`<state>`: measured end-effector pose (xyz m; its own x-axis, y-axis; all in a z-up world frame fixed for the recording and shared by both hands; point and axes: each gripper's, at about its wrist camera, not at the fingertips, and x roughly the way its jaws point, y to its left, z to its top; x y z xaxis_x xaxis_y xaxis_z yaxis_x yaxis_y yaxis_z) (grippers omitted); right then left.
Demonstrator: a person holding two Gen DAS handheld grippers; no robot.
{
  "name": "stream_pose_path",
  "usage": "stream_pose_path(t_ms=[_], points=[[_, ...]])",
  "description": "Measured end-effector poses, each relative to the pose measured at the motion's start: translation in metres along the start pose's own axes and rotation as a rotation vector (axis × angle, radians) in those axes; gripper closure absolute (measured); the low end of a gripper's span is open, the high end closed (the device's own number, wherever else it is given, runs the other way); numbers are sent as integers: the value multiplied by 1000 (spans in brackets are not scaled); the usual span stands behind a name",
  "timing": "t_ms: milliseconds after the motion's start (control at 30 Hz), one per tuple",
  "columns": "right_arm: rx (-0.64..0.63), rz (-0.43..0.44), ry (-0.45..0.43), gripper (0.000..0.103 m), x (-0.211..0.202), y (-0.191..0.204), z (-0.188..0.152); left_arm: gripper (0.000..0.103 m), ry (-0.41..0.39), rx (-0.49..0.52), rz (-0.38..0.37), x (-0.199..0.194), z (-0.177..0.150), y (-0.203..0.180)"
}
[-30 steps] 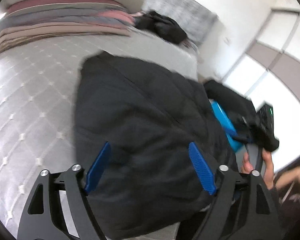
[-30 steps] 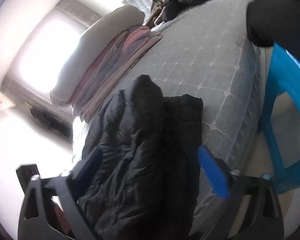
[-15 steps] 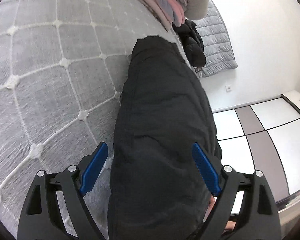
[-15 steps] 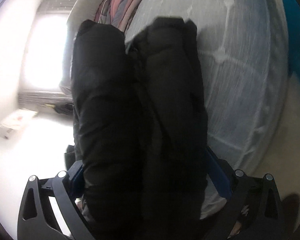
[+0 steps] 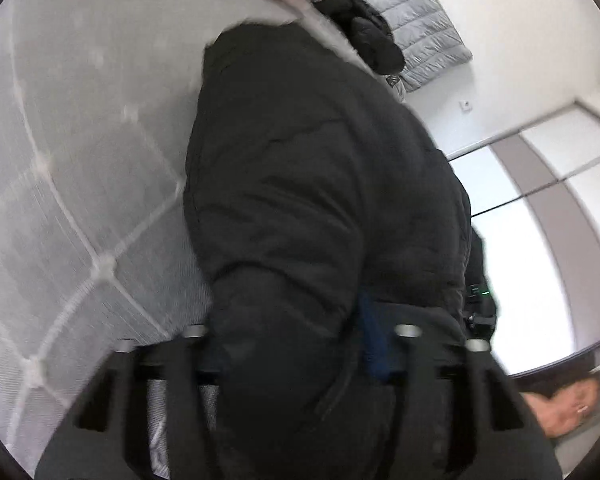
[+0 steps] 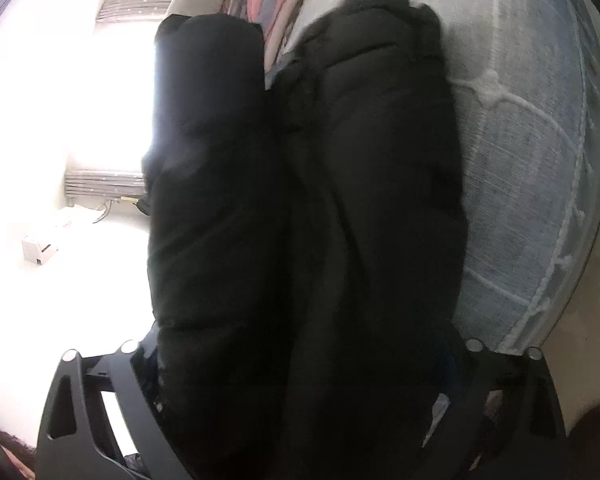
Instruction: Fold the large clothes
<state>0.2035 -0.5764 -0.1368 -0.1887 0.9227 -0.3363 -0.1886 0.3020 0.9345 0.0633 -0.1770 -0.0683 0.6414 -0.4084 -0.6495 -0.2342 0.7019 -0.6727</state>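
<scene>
Lay folded lengthwise on the quilted grey mattress, near its edge: black puffer jacket. Closing on its near end, padding bunched between the blue pads: left gripper. Likewise closing around the jacket's thick near end: right gripper.

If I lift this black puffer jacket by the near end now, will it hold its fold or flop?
Probably flop: the black puffer jacket looks soft and bulges between the closing left gripper. Its two rolled halves lie loose on the bed, so they may spread.
</scene>
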Motion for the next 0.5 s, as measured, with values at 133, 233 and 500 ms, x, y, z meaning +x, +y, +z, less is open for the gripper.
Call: stream_pose_path(t_ms=[133,233,500], points=[[-35,13,1,39,9,22,-2,75,-65,111,66,-32,8,-28],[-76,39,36,39,36,42,0,75,-97,128,94,-67,11,-25],[-111,-43,232,26,151,46,6,54,-18,-162,76,-127,-26,92]])
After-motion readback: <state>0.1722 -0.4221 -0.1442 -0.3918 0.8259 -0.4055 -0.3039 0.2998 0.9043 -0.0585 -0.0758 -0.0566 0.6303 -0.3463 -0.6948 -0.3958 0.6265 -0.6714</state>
